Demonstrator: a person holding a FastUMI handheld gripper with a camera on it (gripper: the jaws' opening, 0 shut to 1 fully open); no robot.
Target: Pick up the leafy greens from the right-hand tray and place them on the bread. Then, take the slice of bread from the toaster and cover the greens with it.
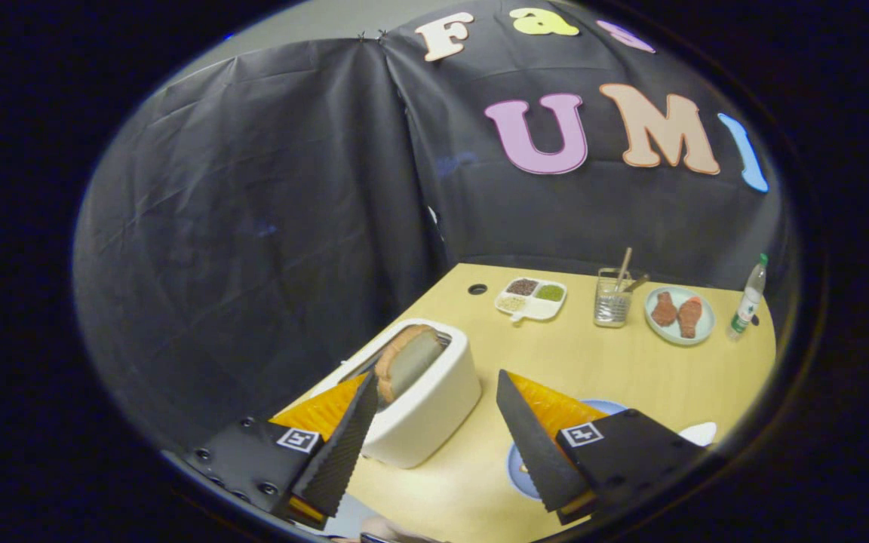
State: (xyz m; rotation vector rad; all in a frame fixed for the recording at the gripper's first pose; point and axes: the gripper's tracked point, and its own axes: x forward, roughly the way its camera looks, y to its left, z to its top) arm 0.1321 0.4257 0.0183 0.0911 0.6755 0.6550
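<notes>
Gripper (434, 388) spread wide, grasping nothing, fingers straddling the white toaster (425, 403). Slice of bread (406, 362) upright on edge in the toaster's slot (crust uppermost), long axis along the slot, running away from the fingers toward the booth wall. Blue plate (519, 467) mostly hidden under the right-hand finger. Further back on the wooden table (631, 366): sectioned dish (531, 299), glass (612, 305), plate with meat (680, 315), bottle (749, 298).

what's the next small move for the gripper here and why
Probably ease the gripper toward the bread slice standing up out of the toaster. The fingers are open with nothing between them, and the slice sits just ahead, near one fingertip.
</notes>
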